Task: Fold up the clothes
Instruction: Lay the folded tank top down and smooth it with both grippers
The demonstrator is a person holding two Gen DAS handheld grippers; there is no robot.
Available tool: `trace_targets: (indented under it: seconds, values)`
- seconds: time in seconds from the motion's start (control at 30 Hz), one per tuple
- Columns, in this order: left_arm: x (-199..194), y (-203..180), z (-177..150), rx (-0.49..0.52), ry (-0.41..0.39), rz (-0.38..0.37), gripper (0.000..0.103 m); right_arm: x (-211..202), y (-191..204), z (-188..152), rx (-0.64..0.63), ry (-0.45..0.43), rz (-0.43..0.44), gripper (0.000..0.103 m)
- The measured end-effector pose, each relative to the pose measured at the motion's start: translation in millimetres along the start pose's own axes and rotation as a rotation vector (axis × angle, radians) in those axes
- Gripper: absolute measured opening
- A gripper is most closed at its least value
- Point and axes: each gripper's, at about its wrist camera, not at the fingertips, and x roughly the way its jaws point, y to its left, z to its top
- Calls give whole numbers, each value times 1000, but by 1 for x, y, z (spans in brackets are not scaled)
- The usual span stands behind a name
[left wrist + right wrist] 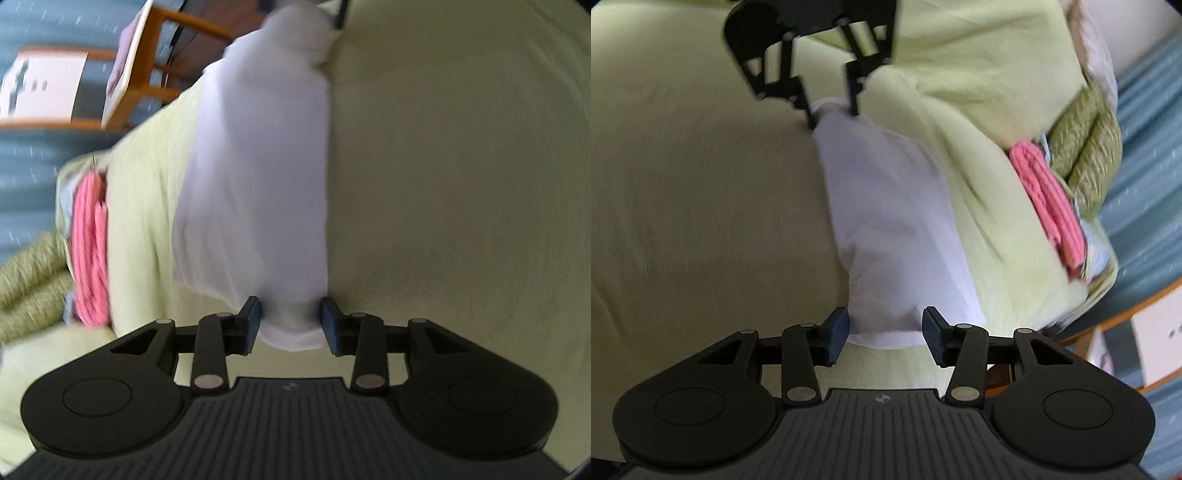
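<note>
Nearest the left wrist camera, the left gripper [291, 325] has its two blue-padded fingers [252, 322] set on either side of one narrow end of a white garment [258, 177], the pads touching the bunched cloth, so it grasps that end. From the fingers the garment runs straight ahead, its long axis in line with them, stretched as a long band to its far end, where something dark meets it at the top edge; blur keeps me from reading what that is. Under it lies a pale green sheet [443, 184]. Left of the fingers, at the sheet's edge, sits a pink knit piece [90, 251] beside an olive knit piece [29, 280], and further off to the left stands a wooden chair [147, 66].

Close to the right wrist camera, the right gripper [885, 332] has its fingers [837, 332] at the near end of the white garment [886, 206]. The left pad touches the hem, while the right pad seems just beside it, so I cannot tell whether the hold is firm. Ahead, the garment's long axis leads away and slightly left to the left gripper [833, 110], whose fingers pinch the far end. Right of the fingers lie the pink knit piece [1049, 199] and the olive knit piece [1086, 147] on the pale green sheet [683, 184].
</note>
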Motion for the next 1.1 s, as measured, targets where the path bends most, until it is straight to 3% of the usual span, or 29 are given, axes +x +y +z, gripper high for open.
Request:
trace_targets:
  seconds: [0.13, 0.23, 0.27, 0.3, 0.37, 0.47, 0.5, 0.6, 0.67, 0.7, 0.73, 0.77, 0.9, 1.0, 1.03, 1.07, 1.1]
  values:
    - [4, -10, -3, 26, -7, 38, 30, 1, 21, -4, -101, -5, -99, 54]
    - [6, -8, -1, 27, -9, 24, 29, 1, 33, -9, -162, -10, -121, 52]
    - [5, -5, -1, 26, -12, 9, 28, 3, 35, -11, -188, -12, -117, 49]
    - [6, -2, -1, 28, -14, -6, 26, 5, 35, -13, -209, -13, -114, 36]
    - [11, 0, -3, 47, 0, -28, 13, 8, 31, -16, -226, -10, -112, 25]
    - [11, 5, -17, 52, -1, -47, 8, 12, 14, -23, -205, 11, -66, 3]
    - [10, 7, -20, 44, -11, -56, 7, 10, 7, -26, -190, 23, -46, 0]
    - [4, 11, -24, 2, -37, -63, 8, 3, -5, -32, -169, 29, 11, 0]
    - [-3, 11, -30, -20, -32, -69, 17, 2, -5, -31, -157, 54, 41, 3]
    - [-5, 12, -32, -35, -18, -78, 23, 1, -4, -30, -153, 65, 46, 26]
    - [-9, 12, -35, -47, -7, -82, 34, -2, -2, -29, -154, 65, 28, 57]
    - [-13, 12, -37, -54, 0, -82, 34, -8, 0, -29, -147, 53, 9, 64]
    - [-21, 6, -30, -37, -39, -37, 38, -19, 10, -17, -107, 33, -22, 65]
    - [-10, -2, -20, 19, -62, 3, 39, -11, 24, -5, -157, 6, -73, 65]
    - [-5, -5, -18, 40, -66, 4, 36, -5, 27, -4, -177, 4, -89, 64]
    - [-1, -8, -16, 61, -70, 6, 19, 1, 30, -2, -195, 8, -96, 58]
    - [2, -10, -15, 73, -74, 3, 8, 8, 29, -2, -198, 31, -85, 34]
